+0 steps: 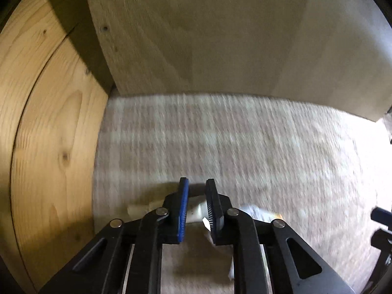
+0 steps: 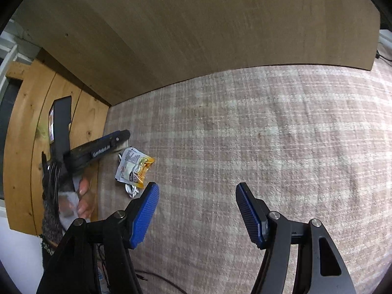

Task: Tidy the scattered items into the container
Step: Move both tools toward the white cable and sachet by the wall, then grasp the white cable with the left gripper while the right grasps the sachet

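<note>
In the left wrist view my left gripper points down at the checked rug, and its blue pads are closed on a small cream-white item that also sticks out to the left; the blur hides what it is. A printed snack packet lies just right of it. The right wrist view shows that packet on a coiled white cable, with the left gripper beside it. My right gripper hangs open over bare rug with nothing between its fingers.
A large plywood board stands along the rug's far edge. A knotty pine panel borders the rug on the left. A person's hand holds the left gripper's handle. A dark cable runs along the near edge. No container shows.
</note>
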`<action>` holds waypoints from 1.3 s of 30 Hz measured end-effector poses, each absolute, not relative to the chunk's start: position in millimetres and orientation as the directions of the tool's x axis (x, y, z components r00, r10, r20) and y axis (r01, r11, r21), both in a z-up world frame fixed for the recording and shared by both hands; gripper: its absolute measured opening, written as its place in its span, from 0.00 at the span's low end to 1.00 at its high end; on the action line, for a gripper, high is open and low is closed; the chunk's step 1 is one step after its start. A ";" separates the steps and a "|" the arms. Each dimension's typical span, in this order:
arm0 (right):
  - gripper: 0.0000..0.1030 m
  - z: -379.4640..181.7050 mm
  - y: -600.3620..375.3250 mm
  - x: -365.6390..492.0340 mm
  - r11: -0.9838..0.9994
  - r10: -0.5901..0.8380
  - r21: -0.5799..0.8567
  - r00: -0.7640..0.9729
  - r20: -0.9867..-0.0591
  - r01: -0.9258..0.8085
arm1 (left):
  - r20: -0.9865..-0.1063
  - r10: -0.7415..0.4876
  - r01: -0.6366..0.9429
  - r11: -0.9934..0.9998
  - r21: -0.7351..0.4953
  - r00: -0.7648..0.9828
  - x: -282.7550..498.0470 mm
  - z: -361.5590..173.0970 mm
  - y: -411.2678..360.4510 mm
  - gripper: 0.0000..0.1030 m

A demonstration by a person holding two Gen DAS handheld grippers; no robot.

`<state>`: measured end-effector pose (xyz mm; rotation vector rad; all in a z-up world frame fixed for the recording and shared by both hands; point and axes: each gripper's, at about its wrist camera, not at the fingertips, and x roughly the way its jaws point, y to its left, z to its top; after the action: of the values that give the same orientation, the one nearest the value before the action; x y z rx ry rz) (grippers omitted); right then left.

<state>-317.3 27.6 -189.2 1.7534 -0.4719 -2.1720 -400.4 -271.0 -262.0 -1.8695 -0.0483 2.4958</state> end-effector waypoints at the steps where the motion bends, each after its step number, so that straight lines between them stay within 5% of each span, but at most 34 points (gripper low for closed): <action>1: 0.60 -189.8 26.9 -317.2 -0.897 -0.438 0.440 -0.198 -0.877 0.037 | -0.957 0.056 -0.002 -0.998 -0.058 -0.284 -394.4 -262.2 -268.4 0.13; 9: 0.60 -208.6 -3.7 -327.1 -0.880 -0.474 0.467 -0.155 -0.867 0.082 | -0.912 0.220 0.023 -0.970 -0.242 -0.347 -331.3 -266.5 -245.6 0.12; 16: 0.60 -226.0 -19.1 -324.8 -0.868 -0.495 0.486 -0.096 -0.864 0.099 | -0.892 0.291 -0.073 -0.956 -0.283 -0.346 -280.9 -266.5 -192.4 0.12; 24: 0.60 -208.8 -40.6 -324.0 -0.867 -0.481 0.452 -0.115 -0.869 0.210 | -0.865 0.261 0.003 -0.957 -0.290 -0.428 -224.1 -234.9 -221.0 0.15; 28: 0.60 -209.3 -66.8 -326.3 -0.871 -0.453 0.414 -0.107 -0.885 0.264 | -0.873 0.238 0.020 -0.962 -0.272 -0.425 -211.5 -231.2 -244.0 0.36; 39: 0.60 -229.5 -114.9 -314.9 -0.881 -0.297 0.230 -0.104 -0.949 0.412 | -0.881 0.237 0.074 -0.954 -0.291 -0.410 -215.3 -228.4 -283.4 0.36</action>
<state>-314.9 -114.9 -229.5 1.7121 0.1264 -2.0303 -215.3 -283.4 -228.4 -1.6477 -0.4375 2.5206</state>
